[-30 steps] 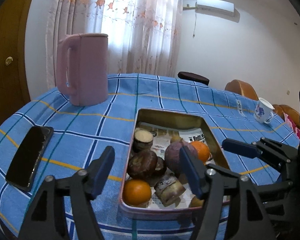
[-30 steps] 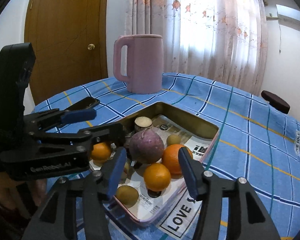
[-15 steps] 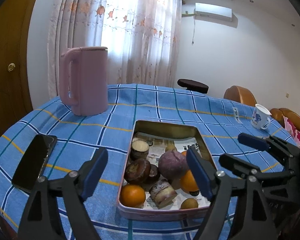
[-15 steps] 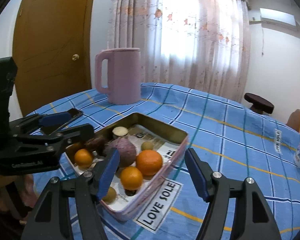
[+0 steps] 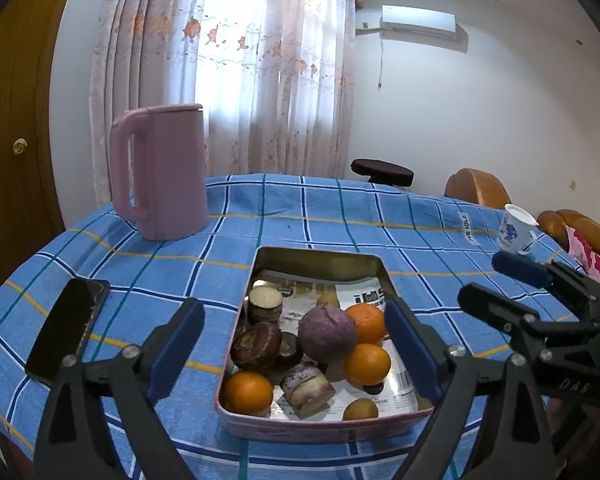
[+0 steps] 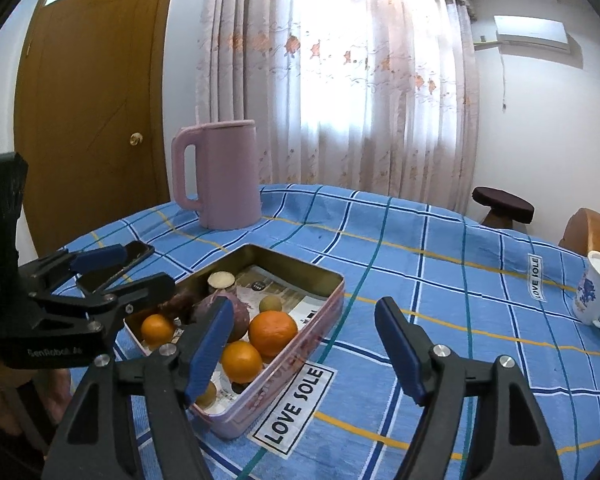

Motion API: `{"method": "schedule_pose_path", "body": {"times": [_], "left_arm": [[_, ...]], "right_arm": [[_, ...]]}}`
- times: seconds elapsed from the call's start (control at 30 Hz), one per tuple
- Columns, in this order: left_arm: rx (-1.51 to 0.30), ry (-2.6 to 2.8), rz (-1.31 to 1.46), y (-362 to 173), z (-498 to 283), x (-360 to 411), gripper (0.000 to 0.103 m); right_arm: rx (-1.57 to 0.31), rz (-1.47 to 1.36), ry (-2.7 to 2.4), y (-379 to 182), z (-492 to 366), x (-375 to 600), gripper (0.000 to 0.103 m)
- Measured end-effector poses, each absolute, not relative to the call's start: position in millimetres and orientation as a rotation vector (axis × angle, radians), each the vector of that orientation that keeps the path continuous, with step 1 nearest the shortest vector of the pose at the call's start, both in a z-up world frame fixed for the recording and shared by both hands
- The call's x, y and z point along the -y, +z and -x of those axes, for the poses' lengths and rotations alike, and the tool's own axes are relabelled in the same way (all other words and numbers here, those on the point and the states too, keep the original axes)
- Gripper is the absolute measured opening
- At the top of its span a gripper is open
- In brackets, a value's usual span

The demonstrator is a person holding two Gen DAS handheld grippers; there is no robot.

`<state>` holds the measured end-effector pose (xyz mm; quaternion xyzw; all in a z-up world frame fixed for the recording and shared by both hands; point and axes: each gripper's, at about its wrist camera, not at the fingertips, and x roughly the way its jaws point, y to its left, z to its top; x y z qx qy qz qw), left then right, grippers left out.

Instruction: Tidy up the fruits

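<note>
A metal tin lined with newspaper sits on the blue checked tablecloth. It holds three oranges, a purple round fruit, dark brown fruits, cut pieces and small yellow-green fruits. My left gripper is open and empty, held back above the tin's near edge. My right gripper is open and empty, near the tin's right side. Each gripper shows in the other's view, the right one and the left one.
A pink jug stands at the back left. A black phone lies left of the tin. A white and blue mug stands at the right. A dark stool and wooden chairs lie beyond the table.
Both grippers have pulled back and up from the tin, both still open and empty. The fruits in the tin have not moved.
</note>
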<state>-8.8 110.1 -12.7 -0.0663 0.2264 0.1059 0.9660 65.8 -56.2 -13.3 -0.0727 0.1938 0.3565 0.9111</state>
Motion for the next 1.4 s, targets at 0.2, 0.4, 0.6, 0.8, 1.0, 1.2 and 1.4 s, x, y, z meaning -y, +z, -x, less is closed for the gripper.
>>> {"method": "schedule_pose_path", "body": {"times": [0.2,0.4,0.6,0.8,1.0,1.2,1.4], "left_arm": [[-0.461,0.211,0.126,-12.4,7.6,-106.8,0.095],[-0.463,0.212,0.123,-12.4,7.7,-105.5,0.095],[-0.465,0.211,0.119,-12.7,7.0,-103.1,0.099],[-0.471,0.206,0.11,-13.3,5.2,-101.3,0.099],[-0.464,0.217,0.098,-10.5,5.6,-98.4,0.103],[-0.459,0.211,0.085,-7.6,6.3,-94.1,0.103],[-0.461,0.201,0.079,-5.6,5.7,-89.7,0.103]], "right_arm": [[-0.388,0.127,0.719,-11.0,-66.8,64.8,0.084],[-0.394,0.123,0.72,-13.5,-66.9,66.1,0.084],[-0.391,0.117,0.715,-13.0,-65.3,70.7,0.085],[-0.393,0.104,0.706,-14.1,-67.6,76.7,0.086],[-0.388,0.088,0.691,-12.5,-69.8,85.3,0.086],[-0.375,0.061,0.668,-8.2,-70.8,98.7,0.086],[-0.359,0.049,0.658,-4.4,-69.5,107.4,0.086]]}}
